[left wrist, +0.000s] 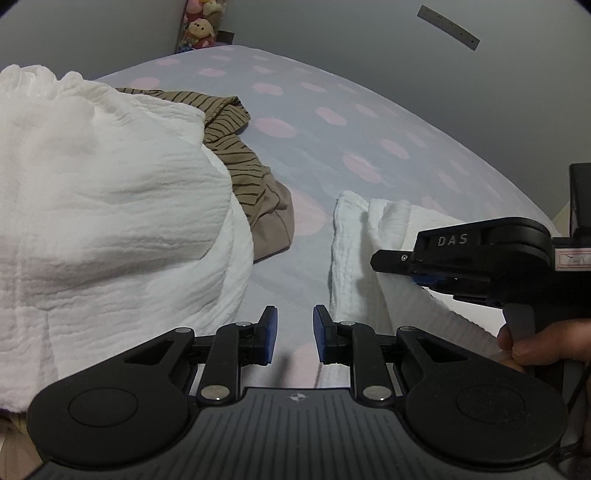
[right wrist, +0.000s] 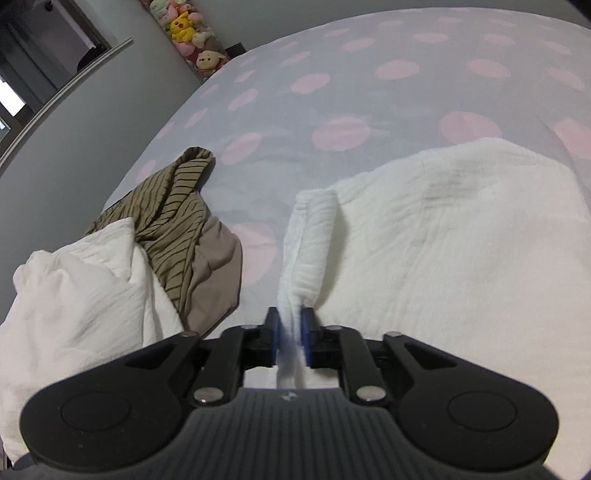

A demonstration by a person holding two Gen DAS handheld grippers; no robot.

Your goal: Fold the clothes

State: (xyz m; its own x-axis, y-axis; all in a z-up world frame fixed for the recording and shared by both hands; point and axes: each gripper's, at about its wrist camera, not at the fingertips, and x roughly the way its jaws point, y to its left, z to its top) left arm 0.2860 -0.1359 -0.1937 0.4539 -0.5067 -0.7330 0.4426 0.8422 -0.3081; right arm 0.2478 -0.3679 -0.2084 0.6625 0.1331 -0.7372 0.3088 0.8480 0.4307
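Note:
A white crinkled garment [right wrist: 443, 240] lies spread on the bed at the right. My right gripper [right wrist: 291, 332] is shut on its bunched left edge, which rises as a fold from the sheet. In the left wrist view the same garment [left wrist: 354, 251] shows at the right, with the right gripper [left wrist: 391, 258] clamped on it and a person's hand [left wrist: 532, 343] on its handle. My left gripper [left wrist: 294, 332] is open, low over bare sheet between that garment and a second crumpled white garment [left wrist: 110, 203] on the left. Nothing lies between its blue pads.
A brown striped garment [left wrist: 236, 158] lies crumpled behind the left white pile [right wrist: 74, 295], also in the right wrist view [right wrist: 173, 221]. The bed sheet [left wrist: 332, 122] is pale blue with pink dots. Stuffed toys [right wrist: 188, 29] sit against the far grey wall.

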